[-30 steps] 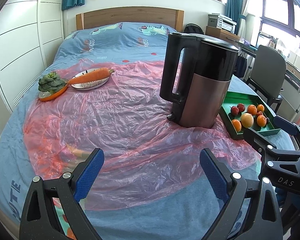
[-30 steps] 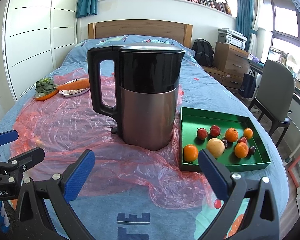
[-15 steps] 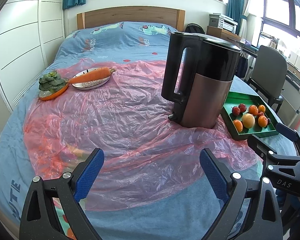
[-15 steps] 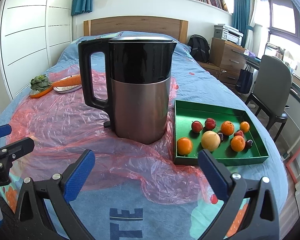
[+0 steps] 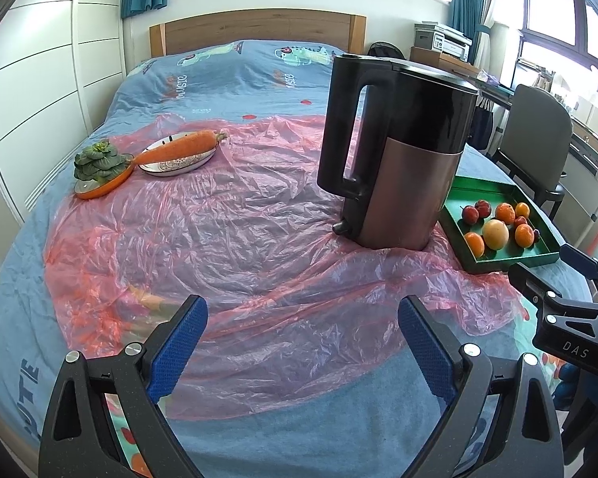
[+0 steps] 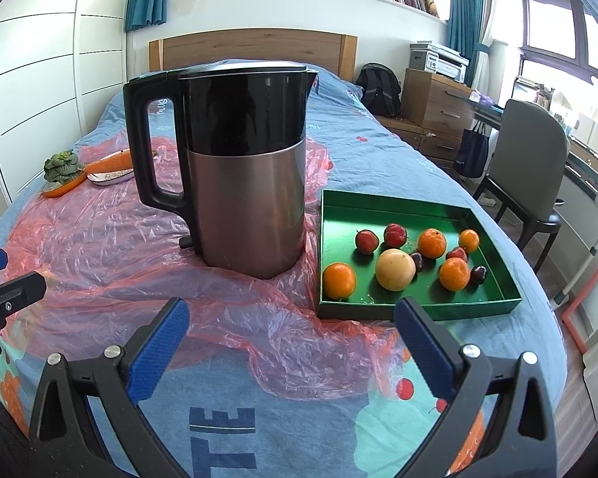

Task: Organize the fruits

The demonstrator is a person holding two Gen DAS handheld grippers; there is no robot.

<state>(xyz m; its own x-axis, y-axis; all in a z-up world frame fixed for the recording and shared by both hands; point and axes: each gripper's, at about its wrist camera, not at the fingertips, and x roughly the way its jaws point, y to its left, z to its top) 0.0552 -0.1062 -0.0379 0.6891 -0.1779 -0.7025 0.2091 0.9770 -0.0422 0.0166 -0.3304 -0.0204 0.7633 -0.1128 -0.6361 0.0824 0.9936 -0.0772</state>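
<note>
Left tool [image 5: 299, 330] and right tool [image 6: 291, 324] both gape wide, holding nothing, above the bed's [image 6: 227, 390] near edge. Only the right view shows every fruit in the green tray [image 6: 339, 215] at 2 o'clock, touching the kettle [image 6: 239, 167]. Pink plastic [image 5: 227, 231] lies bare leftward.

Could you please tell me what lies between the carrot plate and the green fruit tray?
The kettle stands between the plate and the tray, on the pink plastic sheet; the left wrist view shows it.

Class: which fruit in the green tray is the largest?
The pale yellow-peach round fruit mid-tray in the green tray; it is bigger and paler than the oranges and red fruits around it.
</note>
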